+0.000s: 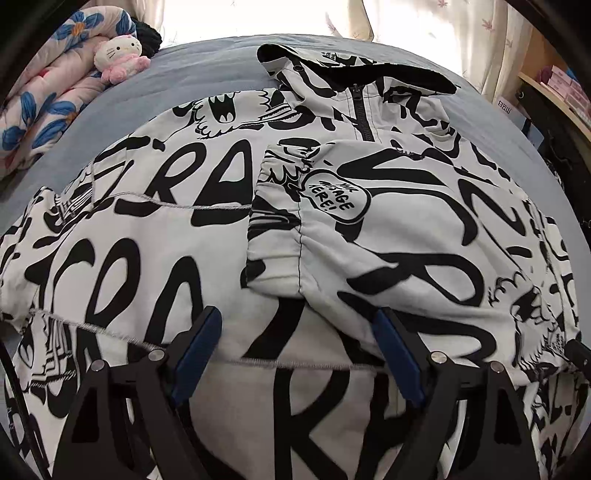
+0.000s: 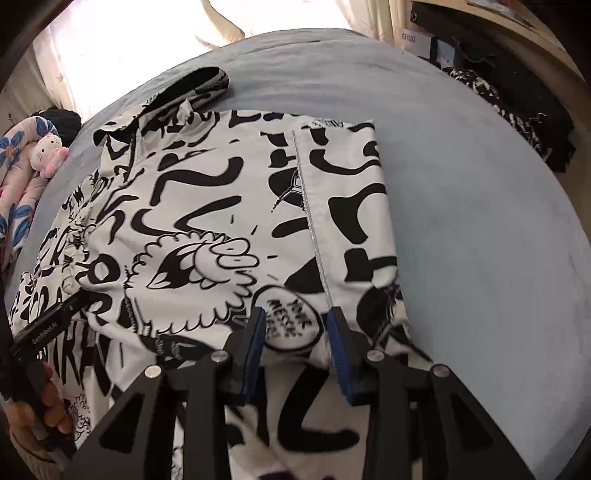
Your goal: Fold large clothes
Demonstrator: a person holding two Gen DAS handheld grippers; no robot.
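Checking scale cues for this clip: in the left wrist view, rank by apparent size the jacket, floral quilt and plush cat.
1. Jacket, filling most of the frame, though nearest the camera.
2. Floral quilt, partly cut off at the edge.
3. Plush cat, smallest.

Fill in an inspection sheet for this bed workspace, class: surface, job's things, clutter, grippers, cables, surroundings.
Surface: blue-grey bedsheet.
Job's things: black-and-white printed jacket spread out, one sleeve folded across it.
Clutter: cat plush and floral quilt at the far corner.
Grippers: left gripper open over the jacket; right gripper astride a fabric fold, grip uncertain.
Cables: nothing seen.
Surroundings: curtains, shelf.
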